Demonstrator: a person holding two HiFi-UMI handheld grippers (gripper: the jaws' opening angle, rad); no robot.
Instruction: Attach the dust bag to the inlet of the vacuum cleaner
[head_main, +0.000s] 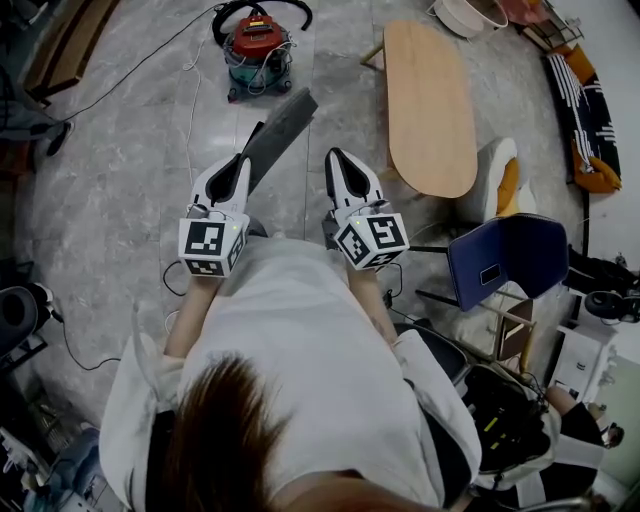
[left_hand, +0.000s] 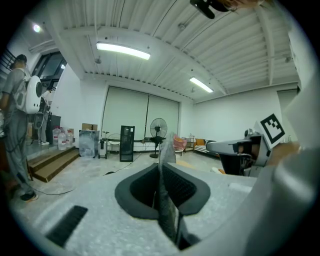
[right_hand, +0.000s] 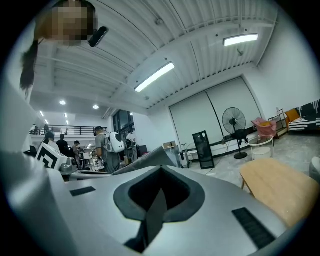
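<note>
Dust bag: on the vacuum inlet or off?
Off. The dust bag is clamped in the left gripper, apart from the vacuum cleaner on the floor.

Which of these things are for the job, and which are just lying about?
For the job: dust bag pinched in the left claw; red vacuum cleaner; right claw, shut and empty.
Lying about: wooden table; blue chair; standing fan.

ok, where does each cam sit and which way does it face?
Head view: on the head, steeply down at vacuum; shows hair, shirt, left gripper shut on bag, right gripper.
Left gripper view: on left gripper, along its jaws toward fan; right gripper at right.
Right gripper view: on right gripper, along shut jaws; left gripper at left.
Shared: both gripper views show fan, bag.
</note>
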